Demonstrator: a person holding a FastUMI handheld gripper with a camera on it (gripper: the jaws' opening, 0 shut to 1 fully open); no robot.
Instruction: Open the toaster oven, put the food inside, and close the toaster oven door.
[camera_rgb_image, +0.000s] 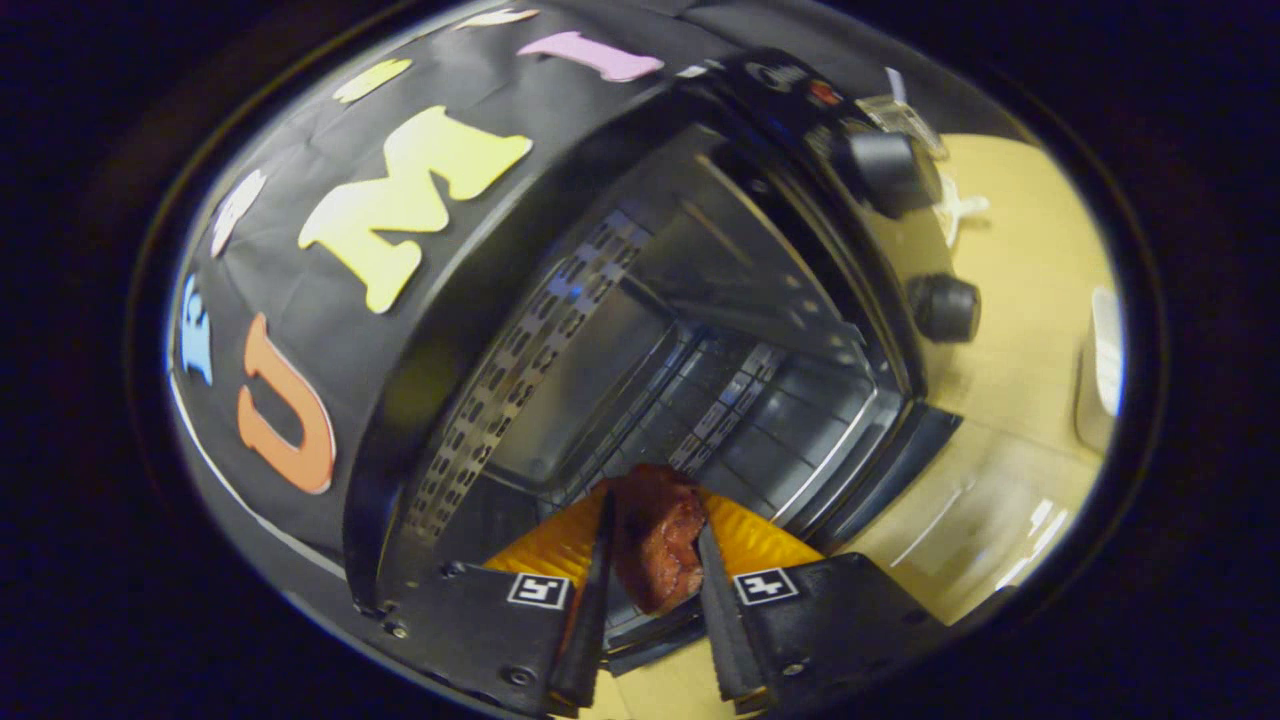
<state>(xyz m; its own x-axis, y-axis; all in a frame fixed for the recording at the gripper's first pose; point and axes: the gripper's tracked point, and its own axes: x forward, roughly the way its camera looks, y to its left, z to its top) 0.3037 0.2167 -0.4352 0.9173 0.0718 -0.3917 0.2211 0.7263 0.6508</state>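
Tongs, two-finger gripper (655, 560): fingers closed to a narrow gap, both pressing on one piece of reddish-brown food (660, 545), held clear of any surface. View rolled to one side.

Landmark for all places below: toaster oven (640, 330).

1. Toaster oven: black casing, door open; cavity straight ahead of the fingers and beyond the food. Perforated metal side wall (520, 370) lines one side of the cavity.
2. Table (1000, 330): pale yellow top, beside the oven on its control side and below it.
3. Oven door (890, 470): swung down from the cavity mouth, glass catching reflections, just ahead of the fingers.
4. Wire rack (700, 400): inside the cavity, running front to back.
5. Two black knobs (885, 165), (945, 308): on the oven's control panel, beside the cavity.
6. Food: at the cavity mouth, over the door, long axis roughly along the fingers, pointing into the oven.

Judgement: food not yet inside. Coming move turns on the cavity lying directly forward; a straight push over the door onto the rack should serve.
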